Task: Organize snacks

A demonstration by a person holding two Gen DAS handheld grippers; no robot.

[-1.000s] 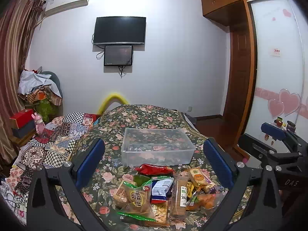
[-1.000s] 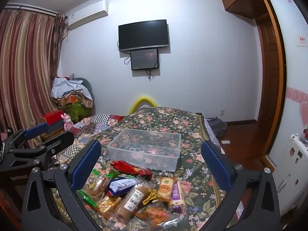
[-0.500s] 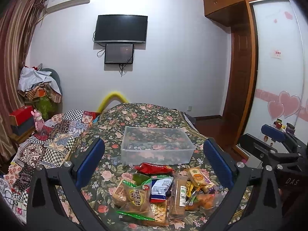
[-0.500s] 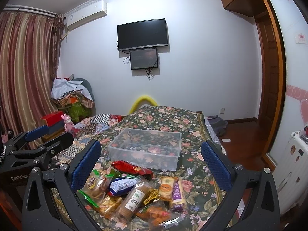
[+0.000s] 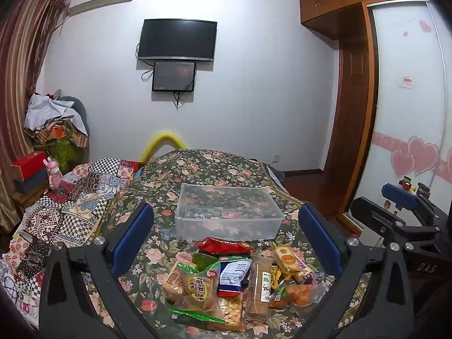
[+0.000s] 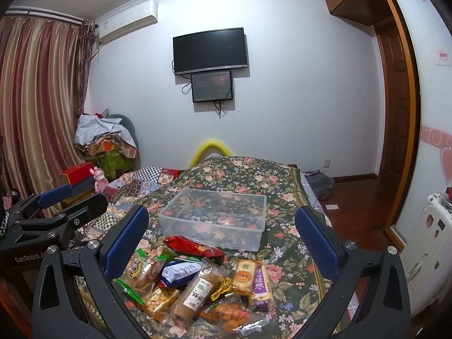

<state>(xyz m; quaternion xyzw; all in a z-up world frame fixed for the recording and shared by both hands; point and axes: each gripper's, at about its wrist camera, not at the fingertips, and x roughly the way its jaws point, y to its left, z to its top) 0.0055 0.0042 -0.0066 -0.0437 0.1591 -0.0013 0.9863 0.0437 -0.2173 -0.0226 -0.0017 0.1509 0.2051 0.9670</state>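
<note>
A pile of snack packets (image 5: 240,279) lies on the floral bedspread (image 5: 197,169) just in front of both grippers; it also shows in the right wrist view (image 6: 197,282). A red packet (image 5: 223,246) lies at the pile's far edge. Behind it stands an empty clear plastic box (image 5: 228,212), also in the right wrist view (image 6: 214,217). My left gripper (image 5: 226,240) is open and empty, held above the pile. My right gripper (image 6: 223,240) is open and empty too, and shows at the right of the left wrist view (image 5: 401,214).
A patchwork quilt (image 5: 70,206) covers the bed's left side. Boxes and a pink toy (image 5: 53,169) sit at the far left by the curtain. A wardrobe and sliding door (image 5: 395,113) stand to the right. A white radiator (image 6: 435,226) is at the right edge.
Both grippers have shifted very slightly; the view has barely moved. Nothing has been taken hold of or let go.
</note>
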